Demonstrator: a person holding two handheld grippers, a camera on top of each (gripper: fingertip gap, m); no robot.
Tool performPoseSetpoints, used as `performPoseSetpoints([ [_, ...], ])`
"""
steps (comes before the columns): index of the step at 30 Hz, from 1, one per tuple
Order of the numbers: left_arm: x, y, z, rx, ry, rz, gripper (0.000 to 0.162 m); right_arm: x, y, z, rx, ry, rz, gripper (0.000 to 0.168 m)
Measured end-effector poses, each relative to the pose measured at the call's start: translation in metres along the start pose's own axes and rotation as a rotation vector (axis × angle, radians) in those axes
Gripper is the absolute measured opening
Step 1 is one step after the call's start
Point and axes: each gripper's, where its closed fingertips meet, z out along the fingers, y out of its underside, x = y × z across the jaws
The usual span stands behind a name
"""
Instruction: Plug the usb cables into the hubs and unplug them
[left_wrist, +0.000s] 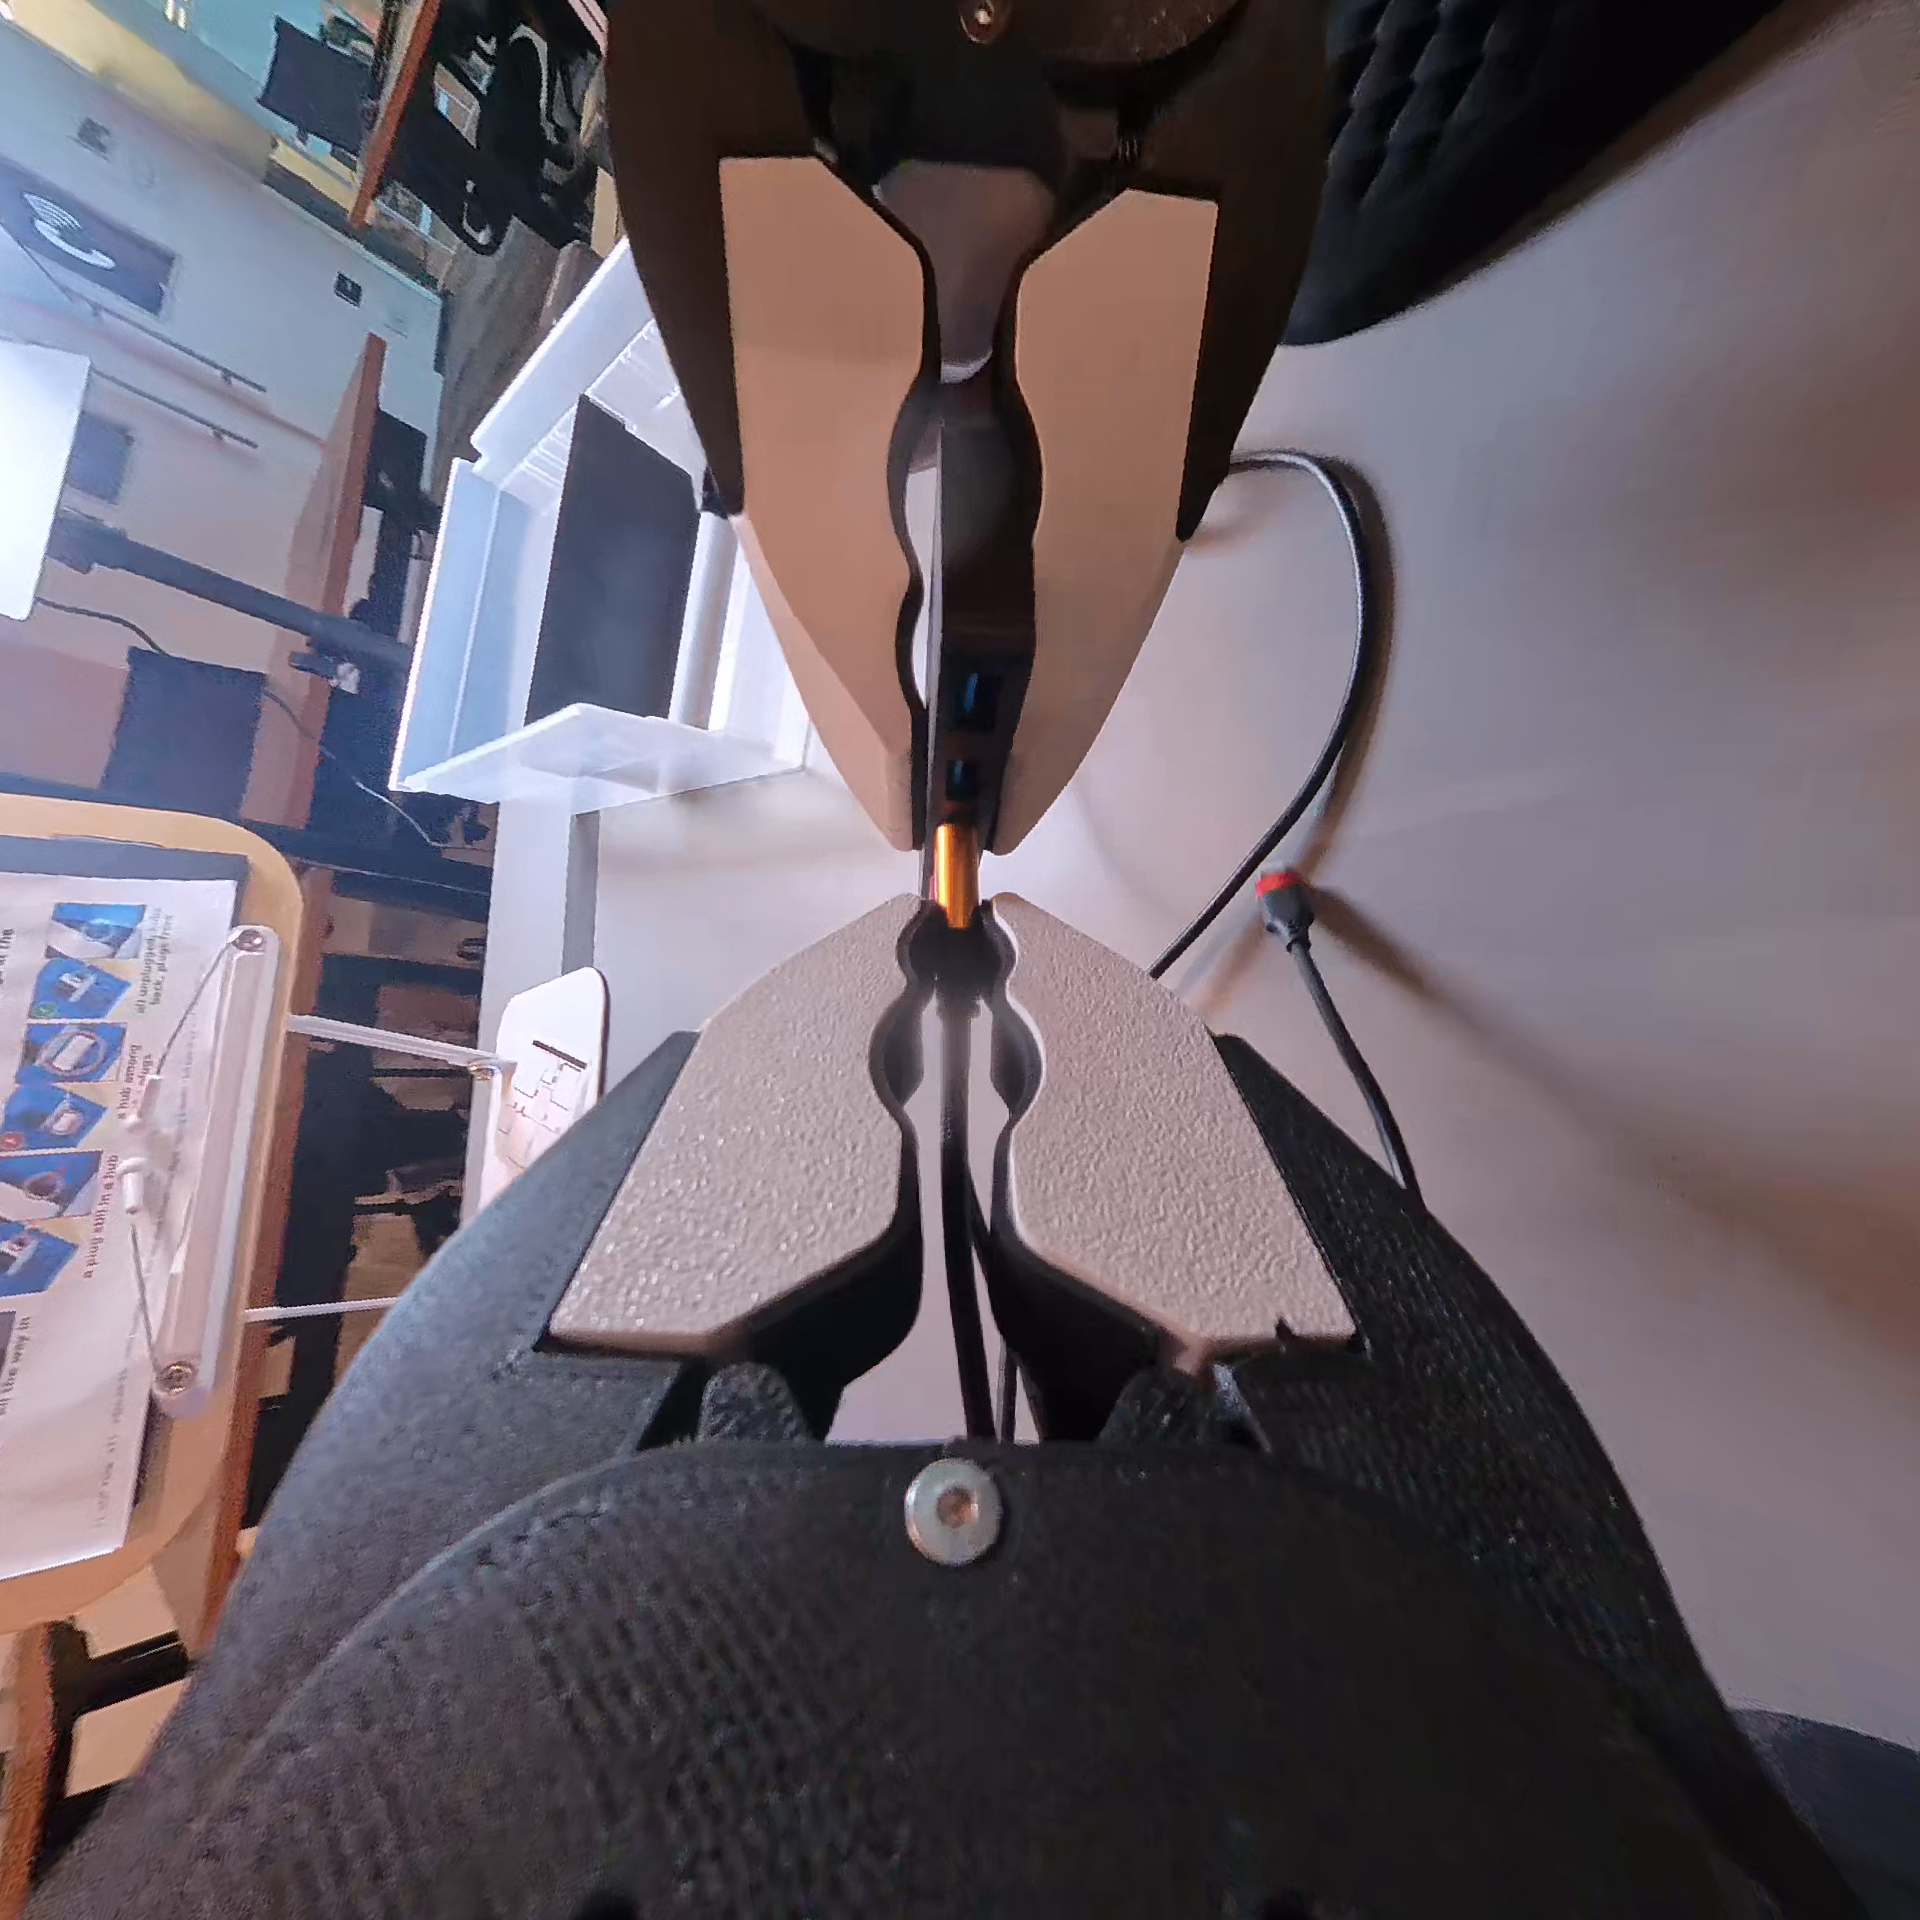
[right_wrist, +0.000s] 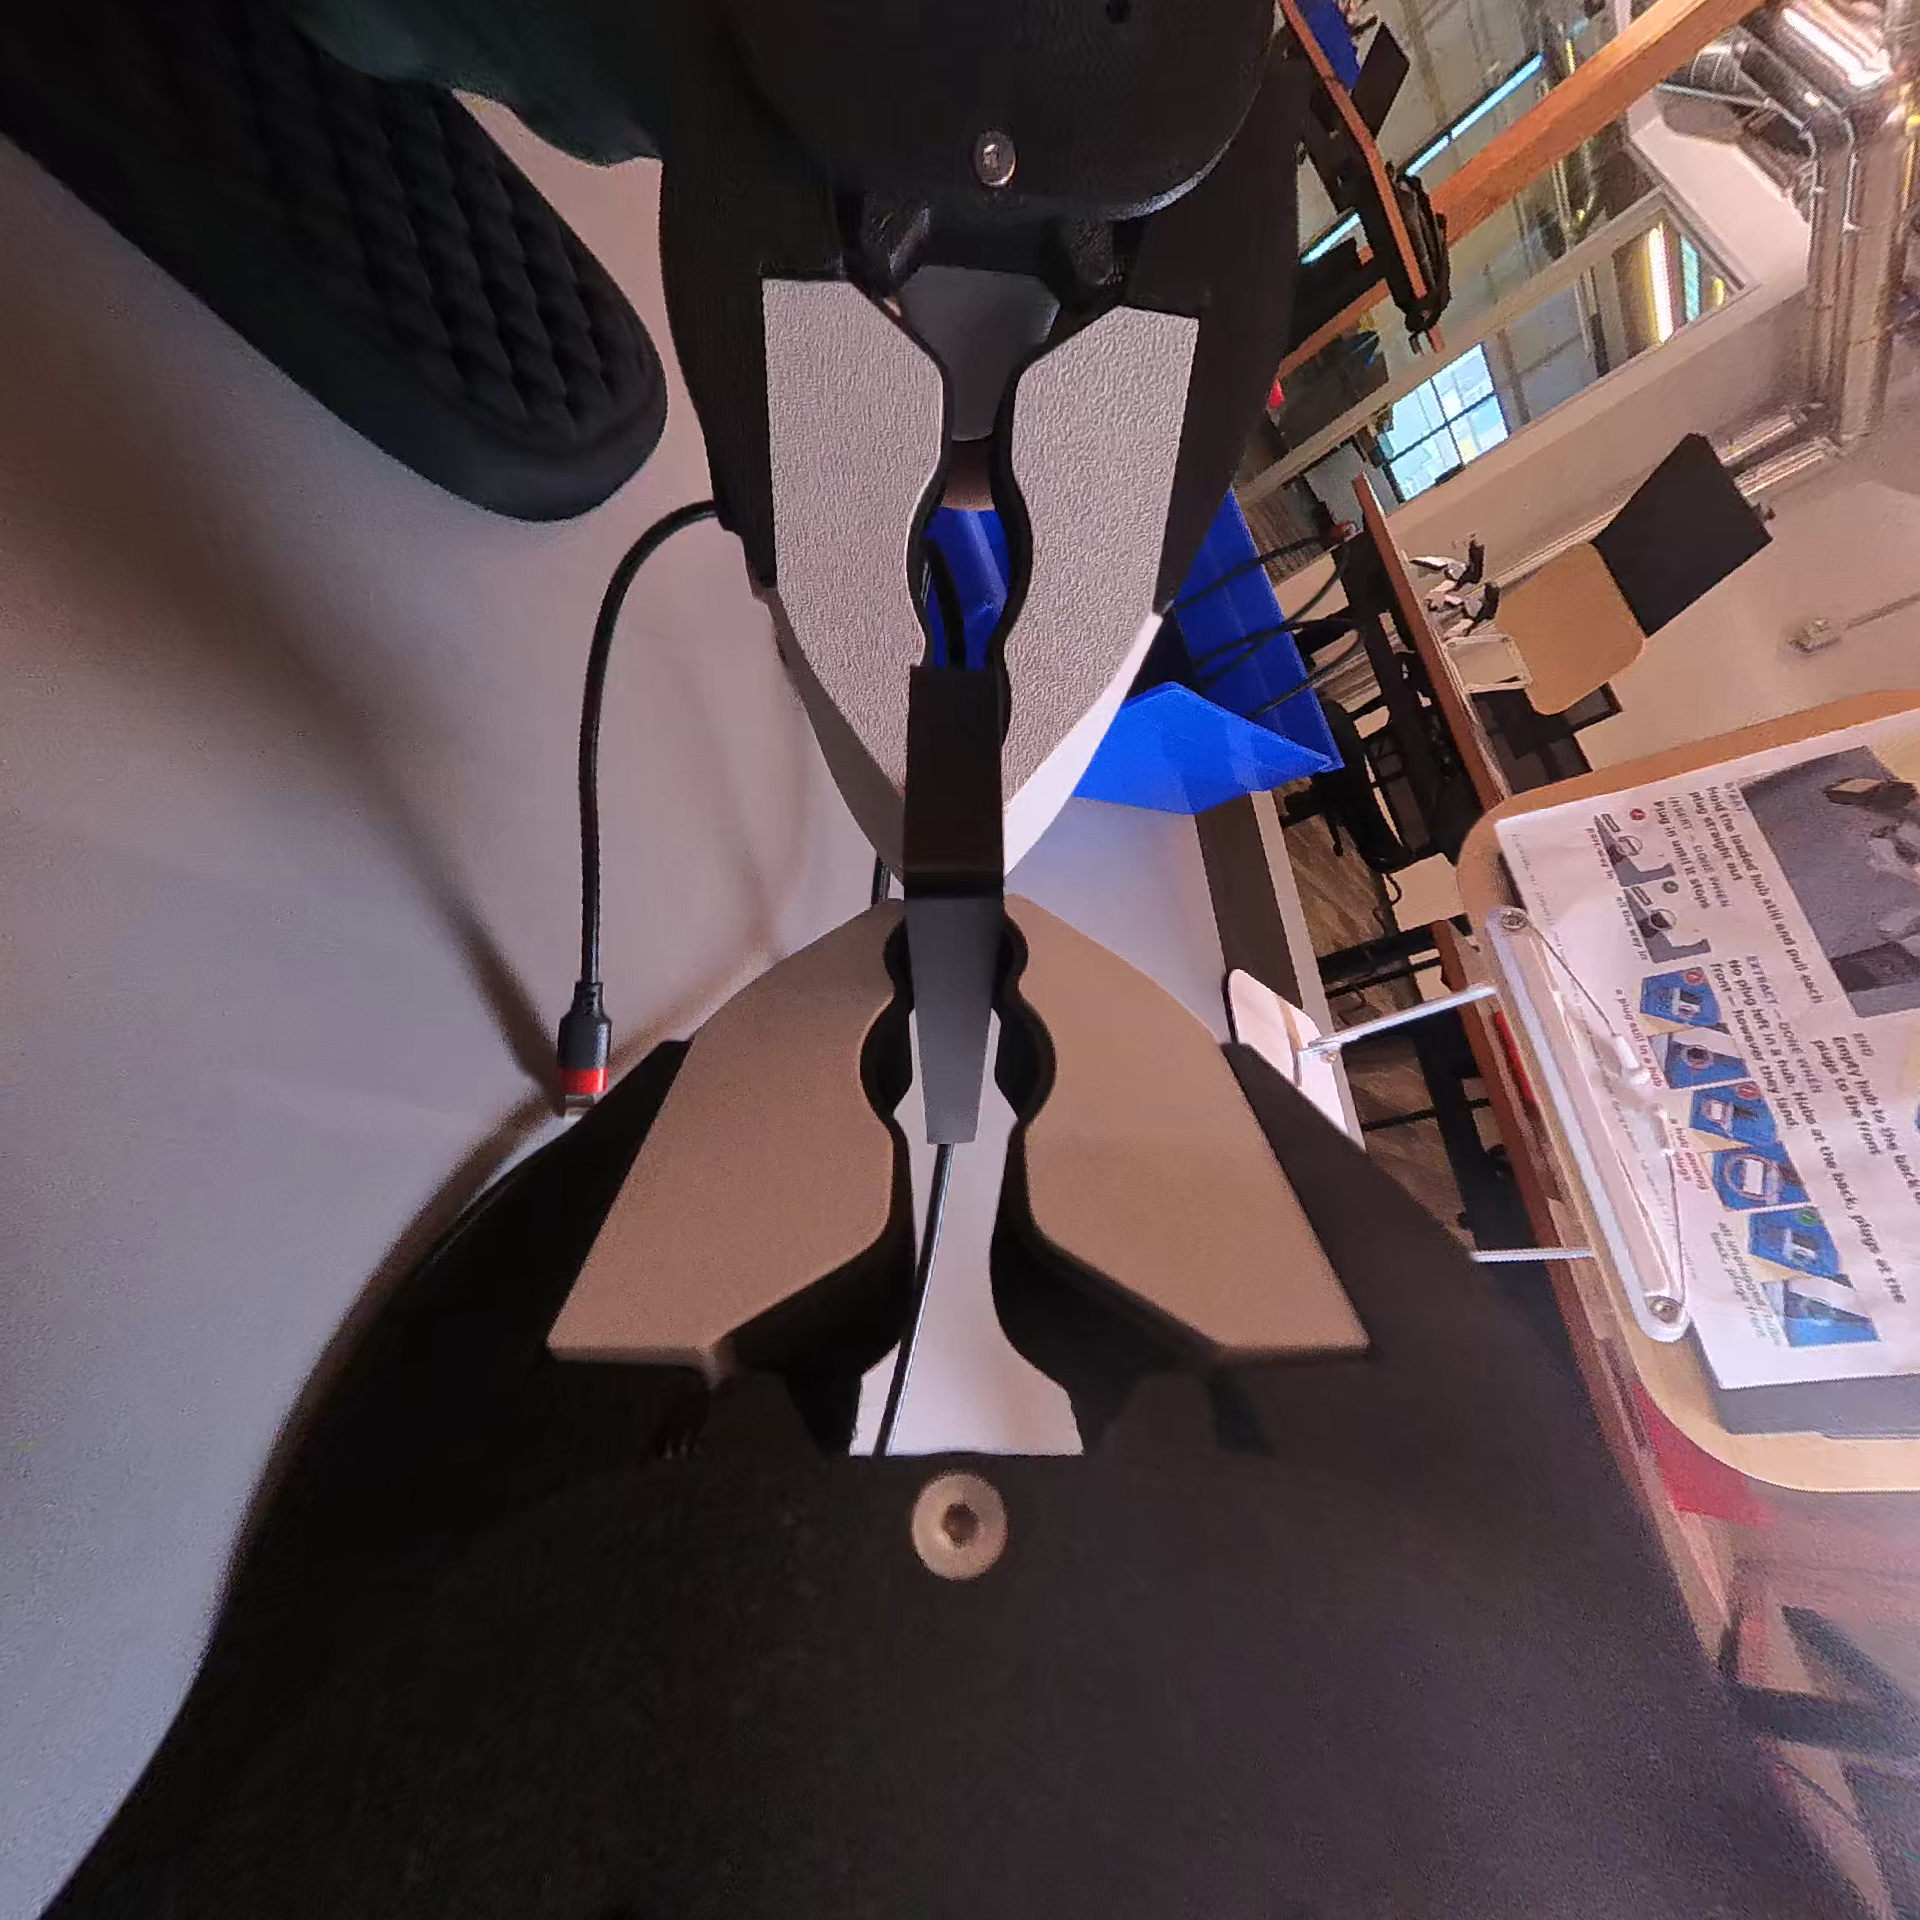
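Observation:
In the left wrist view my left gripper (left_wrist: 954, 914) is shut on a black USB plug (left_wrist: 951, 961), whose cable runs back between the fingers. The plug's orange metal shell (left_wrist: 954, 873) bridges the gap, and its far end sits in the end port of a dark hub (left_wrist: 977, 707) with blue ports. My right gripper (left_wrist: 956, 844), facing mine tip to tip, holds that hub. In the right wrist view my right gripper (right_wrist: 951, 914) is shut on the grey hub (right_wrist: 951, 1023). The black plug body (right_wrist: 956, 779) sits between the fingers of the left gripper (right_wrist: 951, 871).
A loose black cable with a red-banded plug (left_wrist: 1273, 894) lies on the white table; it also shows in the right wrist view (right_wrist: 582, 1039). A white bin (left_wrist: 540, 623) and a blue bin (right_wrist: 1226, 727) stand at the table's edge. A picture sheet (right_wrist: 1714, 1039) lies on a wooden stand. The grippers are tip to tip, or close to it.

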Motion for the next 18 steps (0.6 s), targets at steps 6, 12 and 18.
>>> performPoseSetpoints([
  [6,0.004,0.007,0.002,-0.011,0.003,0.062,0.008,-0.005,0.005,0.004,-0.030,0.010,-0.069,0.012],
  [12,-0.017,0.034,-0.017,-0.146,-0.085,0.082,0.008,0.007,0.033,-0.004,-0.148,0.058,-0.107,0.012],
  [18,-0.046,0.078,-0.050,-0.129,-0.158,-0.185,0.008,0.019,0.041,-0.033,-0.064,0.099,0.056,0.012],
])
